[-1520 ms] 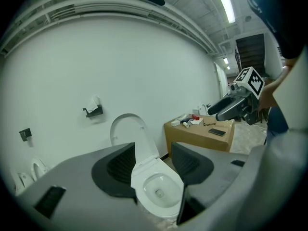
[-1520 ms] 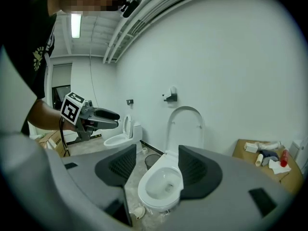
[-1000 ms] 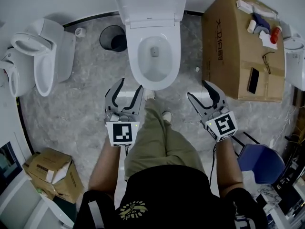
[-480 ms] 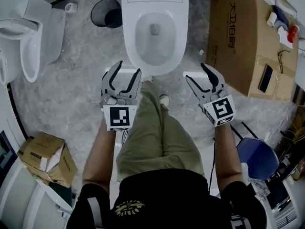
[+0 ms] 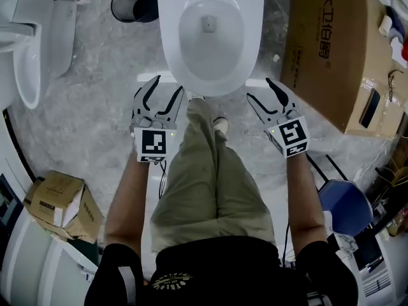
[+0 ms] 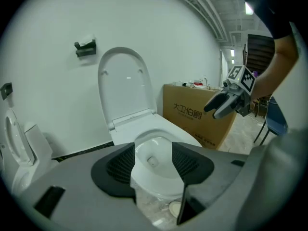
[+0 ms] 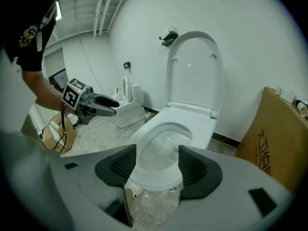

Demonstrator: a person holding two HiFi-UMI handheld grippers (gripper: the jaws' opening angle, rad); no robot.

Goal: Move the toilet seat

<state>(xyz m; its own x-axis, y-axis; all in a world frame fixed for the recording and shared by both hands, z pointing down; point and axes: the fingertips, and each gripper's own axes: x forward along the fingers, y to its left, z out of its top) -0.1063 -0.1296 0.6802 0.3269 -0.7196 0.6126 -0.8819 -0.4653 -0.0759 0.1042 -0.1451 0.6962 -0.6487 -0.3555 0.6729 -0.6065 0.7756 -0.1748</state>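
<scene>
The room was bright and evenly lit, with only faint, soft shadows on the floor [image 5: 95, 107]. A ceiling light [image 6: 249, 7] glared in the left gripper view. The white toilet bowl [image 5: 210, 37] looked nearly washed out. Both gripper views bent strongly toward dark round edges, their foreground blurred.

Glossy white ceramic toilet [image 5: 210, 75], matt cardboard box [image 5: 325, 50], mottled grey stone floor [image 5: 95, 107]

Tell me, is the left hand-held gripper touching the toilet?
Apart. In the left gripper view the left hand-held gripper hangs open and empty, with bare floor showing between its jaws and the toilet bowl beyond.
</scene>
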